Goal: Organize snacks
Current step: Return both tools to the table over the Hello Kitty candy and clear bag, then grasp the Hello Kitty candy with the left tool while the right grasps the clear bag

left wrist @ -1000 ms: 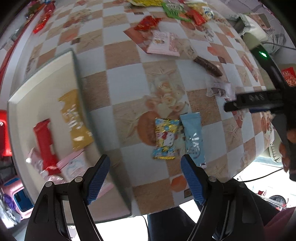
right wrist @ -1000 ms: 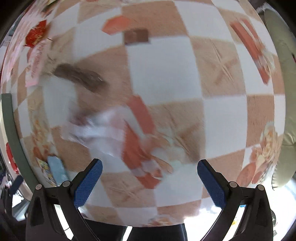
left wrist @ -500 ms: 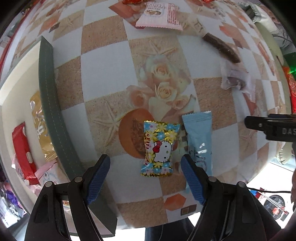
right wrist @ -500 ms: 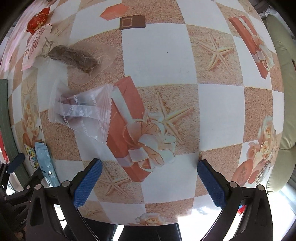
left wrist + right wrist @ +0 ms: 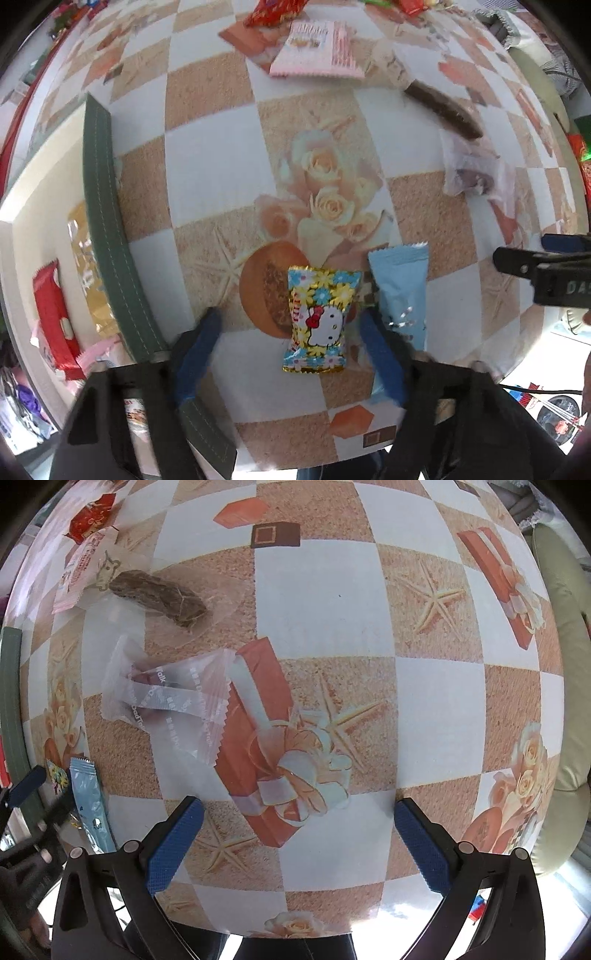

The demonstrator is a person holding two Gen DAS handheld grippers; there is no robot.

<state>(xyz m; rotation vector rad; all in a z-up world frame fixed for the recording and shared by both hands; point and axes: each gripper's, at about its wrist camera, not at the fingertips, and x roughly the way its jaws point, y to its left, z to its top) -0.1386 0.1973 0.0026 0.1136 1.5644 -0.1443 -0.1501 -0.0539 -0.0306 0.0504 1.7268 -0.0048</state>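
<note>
- Now the left gripper (image 5: 288,345) sits lower over the checked tablecloth (image 5: 207,177) than a second ago, its jaws just narrowed around the flowered cat candy packet (image 5: 319,319), pads not yet pressing it.
- Beside that packet lies the pale blue packet (image 5: 400,291).
- Unchanged, the right gripper (image 5: 295,840) hangs wide open, holding nothing.

The cartoon-cat packet (image 5: 318,320) lies on the table (image 5: 214,177) — the tray (image 5: 110,236) to its left, a flat sachet (image 5: 400,288) just right.

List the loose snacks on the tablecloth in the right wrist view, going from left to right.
Light blue packet → brown bar in clear wrap → clear crinkled wrapper.
</note>
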